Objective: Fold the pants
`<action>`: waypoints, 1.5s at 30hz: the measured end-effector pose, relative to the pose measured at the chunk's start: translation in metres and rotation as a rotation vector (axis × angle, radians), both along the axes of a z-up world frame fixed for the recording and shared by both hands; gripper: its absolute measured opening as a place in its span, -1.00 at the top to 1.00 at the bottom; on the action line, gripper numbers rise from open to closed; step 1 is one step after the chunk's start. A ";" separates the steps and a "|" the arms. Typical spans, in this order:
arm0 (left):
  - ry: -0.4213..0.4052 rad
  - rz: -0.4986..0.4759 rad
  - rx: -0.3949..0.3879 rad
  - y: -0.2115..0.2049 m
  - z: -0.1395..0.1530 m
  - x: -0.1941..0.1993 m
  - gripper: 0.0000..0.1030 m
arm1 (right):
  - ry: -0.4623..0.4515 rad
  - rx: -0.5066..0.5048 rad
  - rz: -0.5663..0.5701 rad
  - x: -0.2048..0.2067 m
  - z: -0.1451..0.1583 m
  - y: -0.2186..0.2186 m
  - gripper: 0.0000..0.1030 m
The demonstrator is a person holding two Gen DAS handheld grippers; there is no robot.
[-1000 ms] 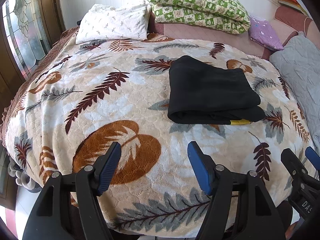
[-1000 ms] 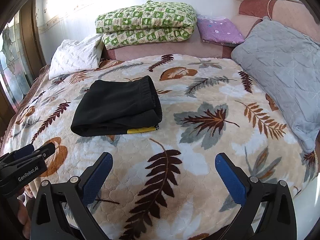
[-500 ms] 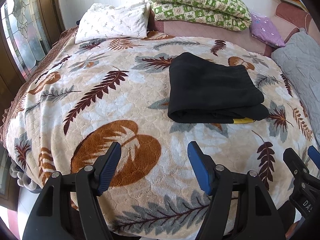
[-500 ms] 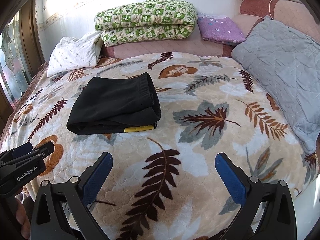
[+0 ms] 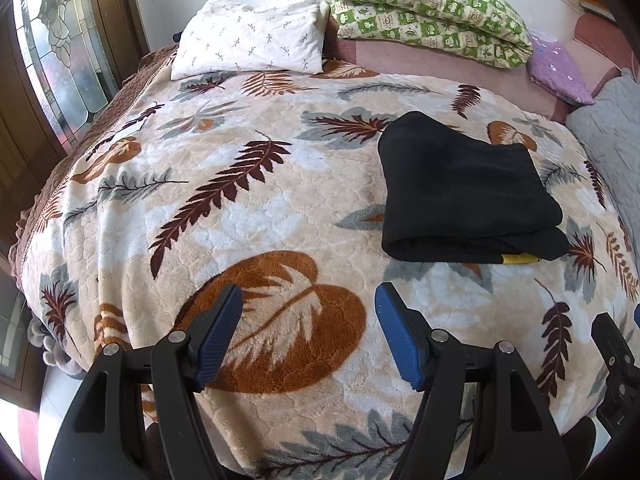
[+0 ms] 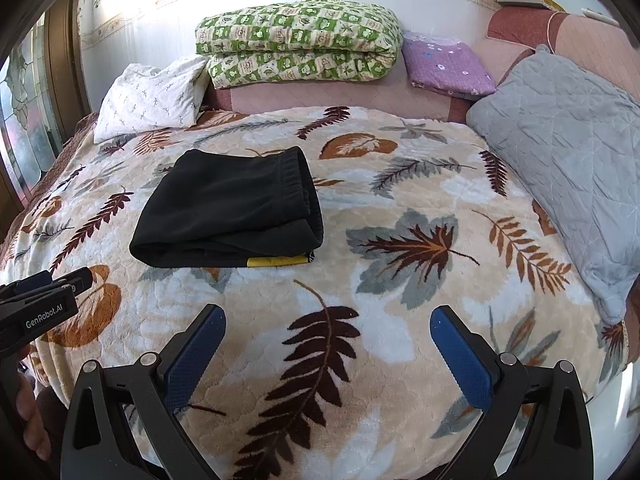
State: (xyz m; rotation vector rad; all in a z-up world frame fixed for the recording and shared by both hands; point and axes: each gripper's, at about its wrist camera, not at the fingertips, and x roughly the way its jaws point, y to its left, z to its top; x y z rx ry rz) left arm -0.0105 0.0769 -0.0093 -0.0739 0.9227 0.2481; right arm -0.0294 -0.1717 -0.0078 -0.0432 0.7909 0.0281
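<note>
Your black pants lie folded into a compact rectangle on the bed's leaf-print blanket, right of centre in the left wrist view, left of centre in the right wrist view, a yellow tag poking out at the near edge. Your left gripper hovers over the near edge of the bed, fingers apart, holding nothing, well short of the pants. Your right gripper sits to its right, fingers also spread wide, empty, clear of the pants. At the far end: white pillow, green checked quilt folded, purple pillow. Grey quilted cushion at far right.
</note>
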 end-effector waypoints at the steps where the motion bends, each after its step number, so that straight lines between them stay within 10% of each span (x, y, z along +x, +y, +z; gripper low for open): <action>1: 0.000 -0.002 -0.001 0.000 0.001 0.001 -0.33 | 0.000 -0.004 0.002 0.001 0.001 0.001 -0.99; 45: 0.013 -0.100 0.020 -0.021 0.002 0.006 -0.33 | 0.022 -0.005 0.034 0.011 0.000 0.009 -0.99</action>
